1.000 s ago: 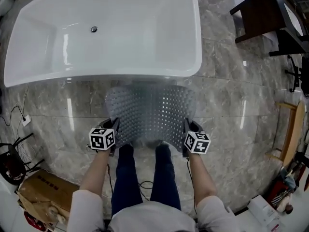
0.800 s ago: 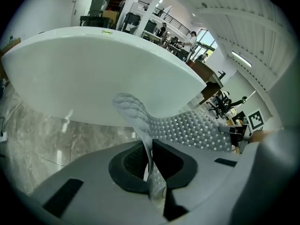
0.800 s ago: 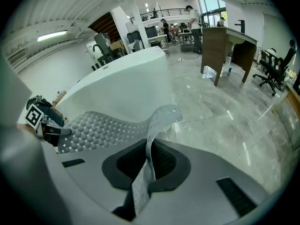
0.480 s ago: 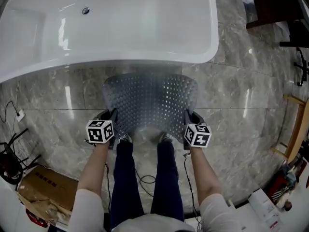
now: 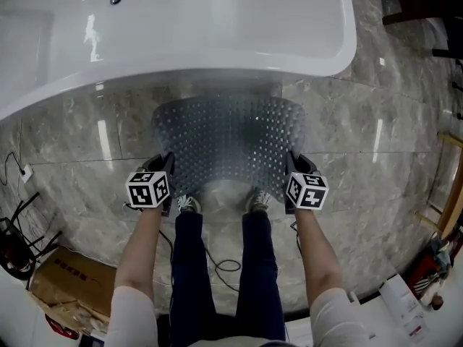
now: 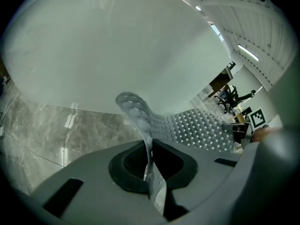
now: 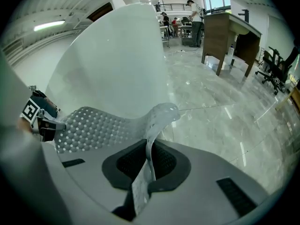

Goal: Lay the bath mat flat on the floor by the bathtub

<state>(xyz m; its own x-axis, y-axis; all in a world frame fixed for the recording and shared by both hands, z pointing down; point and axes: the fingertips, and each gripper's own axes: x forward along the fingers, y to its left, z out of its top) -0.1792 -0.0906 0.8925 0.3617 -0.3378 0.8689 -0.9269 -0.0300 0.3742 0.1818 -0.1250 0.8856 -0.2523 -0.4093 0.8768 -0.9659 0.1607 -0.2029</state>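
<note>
A translucent grey bath mat (image 5: 228, 147) with rows of small holes hangs stretched between my two grippers, over the marble floor (image 5: 79, 139) in front of the white bathtub (image 5: 181, 27). My left gripper (image 5: 168, 166) is shut on the mat's near left corner (image 6: 140, 121). My right gripper (image 5: 291, 166) is shut on the near right corner (image 7: 157, 118). The mat's far edge lies near the tub's foot, and its near edge sags between the grippers above the person's shoes (image 5: 188, 204). In each gripper view the mat edge (image 6: 149, 172) runs pinched between the dark pads.
A cardboard box (image 5: 61, 288) sits at lower left by a cable and socket (image 5: 22, 170). Dark furniture (image 5: 427, 6) stands at upper right, and a wooden frame (image 5: 452, 194) at the right edge. A cable (image 5: 221, 266) trails on the floor between the legs.
Both grippers have come down with the mat, and the view has closed in on the tub. The mat hangs lower and spreads wider in front of the tub; both grips are unchanged.
</note>
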